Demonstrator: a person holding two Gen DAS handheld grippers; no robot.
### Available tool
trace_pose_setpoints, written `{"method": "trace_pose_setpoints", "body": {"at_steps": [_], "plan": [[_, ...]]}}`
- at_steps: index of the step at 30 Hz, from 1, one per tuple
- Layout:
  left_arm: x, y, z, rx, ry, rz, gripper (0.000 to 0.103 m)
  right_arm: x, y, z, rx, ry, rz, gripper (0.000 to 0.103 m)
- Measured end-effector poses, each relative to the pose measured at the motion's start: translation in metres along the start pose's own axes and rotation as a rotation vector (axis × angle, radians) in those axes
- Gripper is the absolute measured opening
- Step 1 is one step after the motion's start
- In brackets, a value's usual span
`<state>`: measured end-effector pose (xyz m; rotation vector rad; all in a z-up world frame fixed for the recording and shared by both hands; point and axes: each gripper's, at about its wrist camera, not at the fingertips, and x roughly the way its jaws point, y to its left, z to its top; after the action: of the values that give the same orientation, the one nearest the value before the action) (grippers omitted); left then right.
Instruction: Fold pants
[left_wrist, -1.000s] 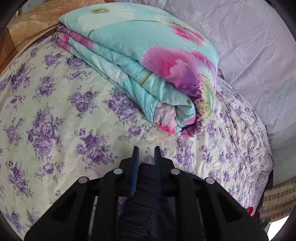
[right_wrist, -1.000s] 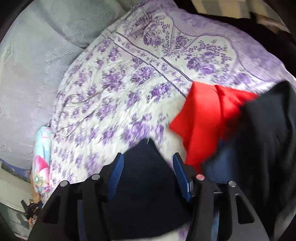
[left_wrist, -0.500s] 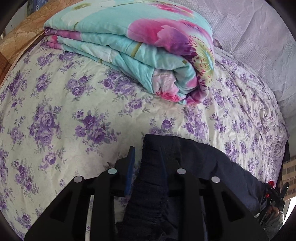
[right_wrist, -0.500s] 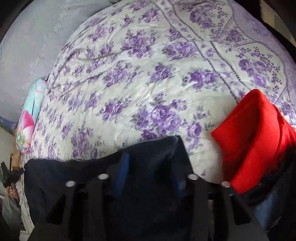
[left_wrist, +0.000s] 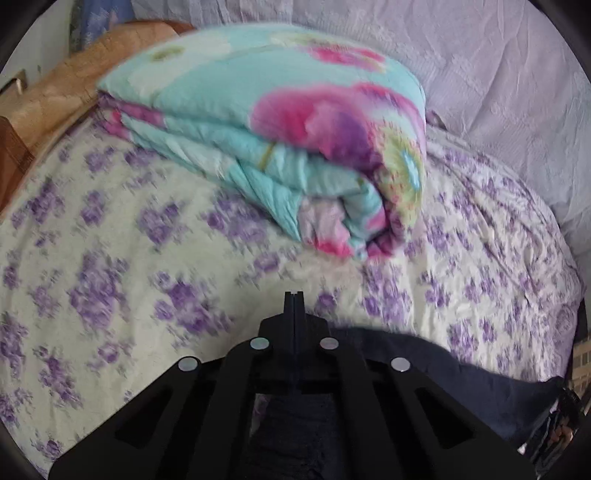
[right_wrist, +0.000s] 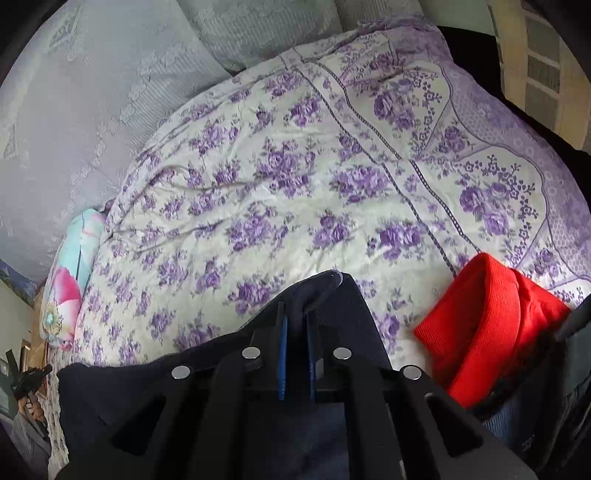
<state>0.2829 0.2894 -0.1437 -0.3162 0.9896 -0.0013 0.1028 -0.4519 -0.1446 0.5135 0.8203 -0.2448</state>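
The dark navy pants (left_wrist: 461, 365) lie on the flowered bed sheet (left_wrist: 110, 258), stretching from under my left gripper (left_wrist: 294, 295) to the right. That gripper is shut: its fingers are pressed together, and no cloth shows between the tips. In the right wrist view the pants (right_wrist: 122, 391) spread leftward across the sheet (right_wrist: 295, 184). A raised fold of them stands between the blue pads of my right gripper (right_wrist: 295, 314), which is shut on it.
A folded turquoise and pink quilt (left_wrist: 280, 122) lies beyond the left gripper and shows at the far left (right_wrist: 74, 273) of the right wrist view. Pale pillows (left_wrist: 480, 74) line the head. A red garment (right_wrist: 487, 321) and dark clothes (right_wrist: 576, 369) lie right of the pants.
The left jaws widened round the pants' waistband, then closed fully with bare tips. The right jaws narrowed from wide to tight on the pants fold, and that hand rose.
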Motion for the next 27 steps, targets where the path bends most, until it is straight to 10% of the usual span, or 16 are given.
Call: {"method": "trace_pose_setpoints", "body": {"at_steps": [8,11,16,27], "plan": [[-0.003,-0.010,-0.004,0.067,0.101,-0.081,0.001,0.071,-0.019,-0.016,0.030,0.128,-0.094,0.015],[0.002,-0.010,-0.023,0.110,0.133,-0.054,0.031,0.051,-0.020,-0.015,0.064,0.109,-0.078,0.033],[0.034,0.001,-0.035,0.061,0.215,-0.080,0.044,0.004,-0.015,-0.022,0.042,0.088,-0.084,0.040],[0.035,0.007,-0.027,-0.036,0.134,-0.095,0.021,-0.070,0.043,-0.088,-0.022,0.099,0.076,0.044]]}}
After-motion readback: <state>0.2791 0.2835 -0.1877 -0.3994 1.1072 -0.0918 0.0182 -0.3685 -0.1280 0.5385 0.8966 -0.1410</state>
